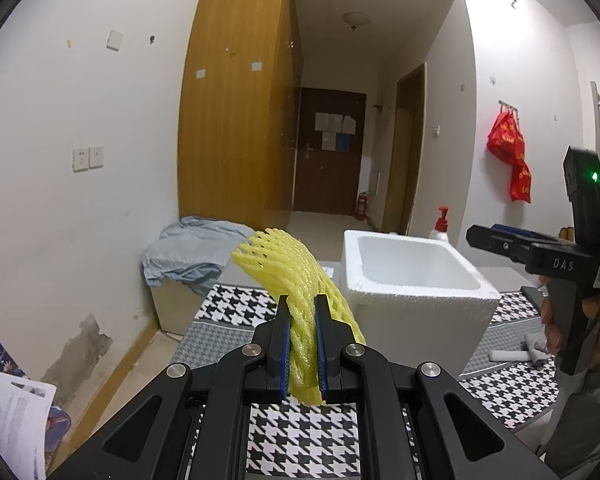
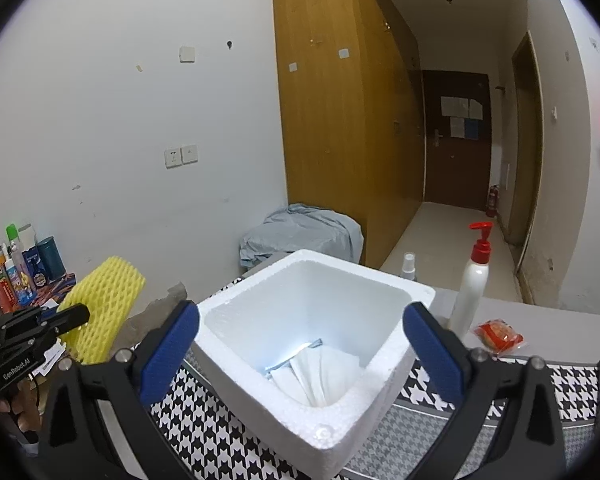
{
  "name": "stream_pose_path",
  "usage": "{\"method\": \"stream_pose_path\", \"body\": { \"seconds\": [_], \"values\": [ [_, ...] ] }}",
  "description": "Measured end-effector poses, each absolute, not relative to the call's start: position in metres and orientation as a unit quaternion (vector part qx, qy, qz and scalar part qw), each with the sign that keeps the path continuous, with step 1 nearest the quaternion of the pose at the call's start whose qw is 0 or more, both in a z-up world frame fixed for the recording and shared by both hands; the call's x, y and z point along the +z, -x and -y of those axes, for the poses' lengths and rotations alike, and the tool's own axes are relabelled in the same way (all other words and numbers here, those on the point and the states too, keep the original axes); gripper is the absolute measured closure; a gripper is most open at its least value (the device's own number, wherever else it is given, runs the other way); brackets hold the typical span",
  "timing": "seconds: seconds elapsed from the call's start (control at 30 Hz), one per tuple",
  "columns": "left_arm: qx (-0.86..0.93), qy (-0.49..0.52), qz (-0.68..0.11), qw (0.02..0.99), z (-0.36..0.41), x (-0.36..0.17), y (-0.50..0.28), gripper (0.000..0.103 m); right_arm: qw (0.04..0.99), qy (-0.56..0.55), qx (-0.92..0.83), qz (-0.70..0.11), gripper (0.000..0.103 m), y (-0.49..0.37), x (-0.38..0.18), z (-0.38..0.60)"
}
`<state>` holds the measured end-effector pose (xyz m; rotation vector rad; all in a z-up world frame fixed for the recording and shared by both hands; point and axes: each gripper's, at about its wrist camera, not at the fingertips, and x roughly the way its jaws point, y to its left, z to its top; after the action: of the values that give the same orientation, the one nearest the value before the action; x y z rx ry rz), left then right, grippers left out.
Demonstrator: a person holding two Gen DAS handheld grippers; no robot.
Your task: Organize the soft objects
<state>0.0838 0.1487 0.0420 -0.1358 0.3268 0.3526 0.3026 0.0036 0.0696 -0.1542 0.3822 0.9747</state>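
My left gripper (image 1: 303, 312) is shut on a yellow foam net sleeve (image 1: 290, 268) and holds it in the air, left of a white foam box (image 1: 416, 300). The sleeve also shows in the right wrist view (image 2: 102, 304), held by the left gripper (image 2: 78, 316). My right gripper (image 2: 300, 344) is open and empty, its blue pads either side of the foam box (image 2: 328, 408), just above its near rim. A white soft cloth (image 2: 320, 372) lies inside the box. The right gripper also shows in the left wrist view (image 1: 476, 236), over the box.
The table has a houndstooth cloth (image 2: 204, 440). A white pump bottle with a red top (image 2: 474, 284), a small spray bottle (image 2: 408, 266) and a red packet (image 2: 498, 336) stand behind the box. A white roll (image 1: 510, 355) lies at right. Bottles (image 2: 20, 268) crowd a shelf at left.
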Motion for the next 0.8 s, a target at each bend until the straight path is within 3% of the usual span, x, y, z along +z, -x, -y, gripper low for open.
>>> {"method": "stream_pose_path", "body": {
  "seconds": [0.8],
  "values": [
    [0.092, 0.033, -0.132, 0.986, -0.126, 0.08, -0.123, 0.092, 0.886, 0.066, 0.423, -0.179, 0.0, -0.295, 0.065, 0.049]
  ]
}}
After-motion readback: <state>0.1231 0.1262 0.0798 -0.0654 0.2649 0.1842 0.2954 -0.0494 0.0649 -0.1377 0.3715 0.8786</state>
